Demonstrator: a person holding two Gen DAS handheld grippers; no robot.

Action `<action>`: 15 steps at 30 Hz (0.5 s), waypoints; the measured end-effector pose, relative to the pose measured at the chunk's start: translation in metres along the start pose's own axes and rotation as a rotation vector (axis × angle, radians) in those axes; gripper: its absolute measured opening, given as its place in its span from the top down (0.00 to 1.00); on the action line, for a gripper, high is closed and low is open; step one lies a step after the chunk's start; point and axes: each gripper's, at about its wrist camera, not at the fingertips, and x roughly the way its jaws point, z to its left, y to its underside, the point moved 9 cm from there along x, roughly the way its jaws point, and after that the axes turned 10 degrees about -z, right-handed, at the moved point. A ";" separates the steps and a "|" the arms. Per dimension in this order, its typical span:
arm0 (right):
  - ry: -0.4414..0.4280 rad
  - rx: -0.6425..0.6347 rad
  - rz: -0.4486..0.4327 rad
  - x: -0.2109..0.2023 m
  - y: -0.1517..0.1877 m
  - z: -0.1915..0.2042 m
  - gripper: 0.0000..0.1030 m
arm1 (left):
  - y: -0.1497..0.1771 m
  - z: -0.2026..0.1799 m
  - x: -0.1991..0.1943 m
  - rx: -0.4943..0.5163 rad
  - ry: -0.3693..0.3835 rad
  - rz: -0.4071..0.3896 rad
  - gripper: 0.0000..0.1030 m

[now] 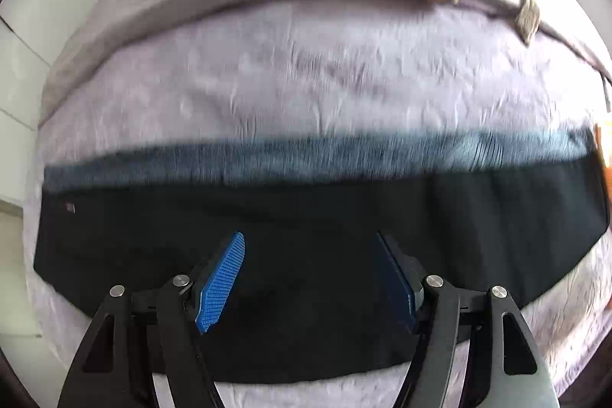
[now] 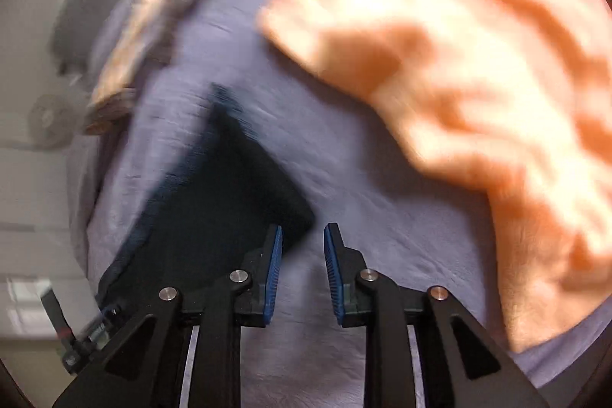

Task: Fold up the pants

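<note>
- Where the dark pants (image 1: 306, 217) lie flat on the lilac bedsheet (image 1: 306, 71), left gripper (image 1: 310, 278) hangs over them, jaws wide apart, gripping nothing.
- Right gripper (image 2: 303, 274): jaws narrowly apart, empty, beside pants' corner (image 2: 229, 201).

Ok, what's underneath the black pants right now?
The black pants lie flat on a wrinkled lavender sheet, which shows all around them. Whatever sits directly beneath the fabric is covered.
</note>
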 end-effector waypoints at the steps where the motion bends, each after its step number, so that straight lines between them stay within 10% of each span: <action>1: -0.018 -0.059 -0.023 -0.003 -0.004 0.015 0.74 | -0.006 -0.003 0.005 0.007 -0.006 -0.006 0.31; 8: 0.039 -0.455 0.103 0.093 0.004 0.099 0.62 | -0.037 -0.019 0.082 0.012 -0.083 -0.002 0.30; 15: 0.109 -0.387 0.059 0.096 -0.022 0.075 0.73 | -0.054 0.049 0.066 -0.076 -0.122 -0.009 0.22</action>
